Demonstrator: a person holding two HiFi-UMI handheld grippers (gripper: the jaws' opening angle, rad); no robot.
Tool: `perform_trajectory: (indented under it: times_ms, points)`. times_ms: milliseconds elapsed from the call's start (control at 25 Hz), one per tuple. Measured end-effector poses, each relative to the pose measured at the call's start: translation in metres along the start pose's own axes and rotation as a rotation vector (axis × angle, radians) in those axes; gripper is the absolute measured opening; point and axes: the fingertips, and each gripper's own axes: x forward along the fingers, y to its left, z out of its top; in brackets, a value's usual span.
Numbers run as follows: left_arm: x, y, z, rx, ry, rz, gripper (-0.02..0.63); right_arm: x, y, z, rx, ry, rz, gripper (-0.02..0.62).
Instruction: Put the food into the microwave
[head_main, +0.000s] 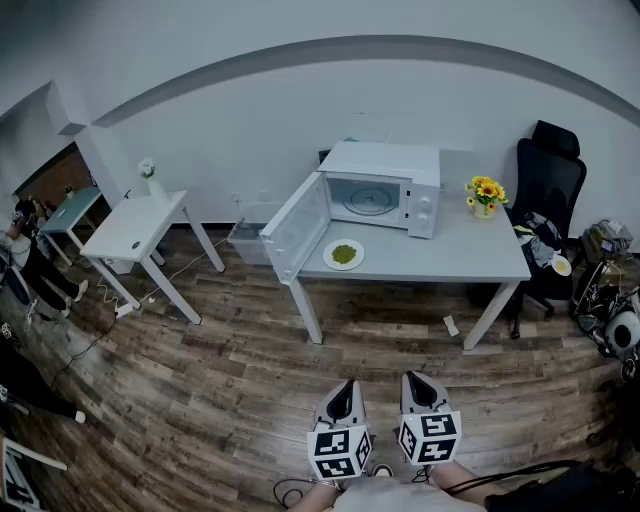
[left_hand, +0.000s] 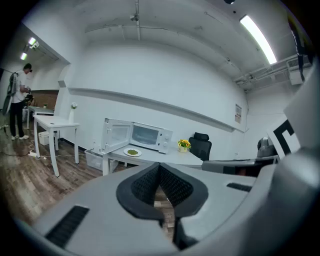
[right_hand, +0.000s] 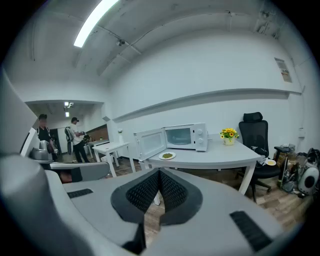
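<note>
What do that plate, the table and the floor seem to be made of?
Plate: smooth glossy white, likely ceramic, maybe plastic. Table: flat matte white, probably painted or laminated board. Floor: brown planks with visible grain, wood or wood-look laminate.

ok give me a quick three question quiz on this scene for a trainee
1. Where is the plate of green food relative to the microwave?
A inside it
B on the table in front of it
C on top of it
2. True or false: the microwave door is shut.
3. Fill in: the left tongs and right tongs are both ___ and hold nothing.

Key: 1 B. 2 false, the door stands open. 3 shut.
</note>
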Motion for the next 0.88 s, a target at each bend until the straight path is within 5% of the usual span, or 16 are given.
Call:
perform_trajectory:
  times_ms: [880]
  points:
    - [0.009, 0.043, 0.008, -0.027, -0.014, 0.036, 0.002, 0.022, 0.016, -0.001, 0.018, 0.026, -0.027, 0.015]
